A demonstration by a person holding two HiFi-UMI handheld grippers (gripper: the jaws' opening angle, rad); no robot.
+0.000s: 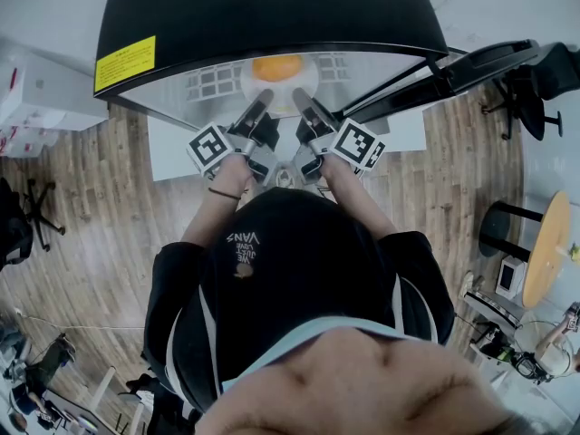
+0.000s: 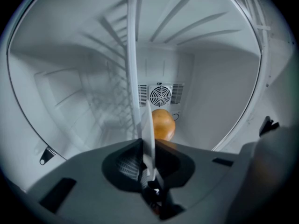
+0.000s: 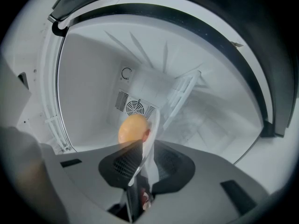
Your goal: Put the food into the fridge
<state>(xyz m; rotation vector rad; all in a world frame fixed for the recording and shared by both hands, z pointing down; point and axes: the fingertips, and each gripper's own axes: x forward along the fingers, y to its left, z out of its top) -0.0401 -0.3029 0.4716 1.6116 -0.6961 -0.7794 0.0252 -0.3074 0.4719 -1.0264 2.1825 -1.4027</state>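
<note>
The left hand-held gripper (image 1: 262, 98) clamps the plate (image 1: 304, 78) rim; the right hand-held gripper (image 1: 302, 97) sits narrowly open around it. The orange (image 1: 276, 66) is inside the fridge (image 1: 272, 7). The yellow label (image 1: 125, 62) is illegible. The shirt (image 1: 272, 288) reads "VANS".

Black short-sleeved tee (image 1: 299, 270) — white side stripes, small pale print — dark band (image 1: 224, 193) on left wrist.
</note>
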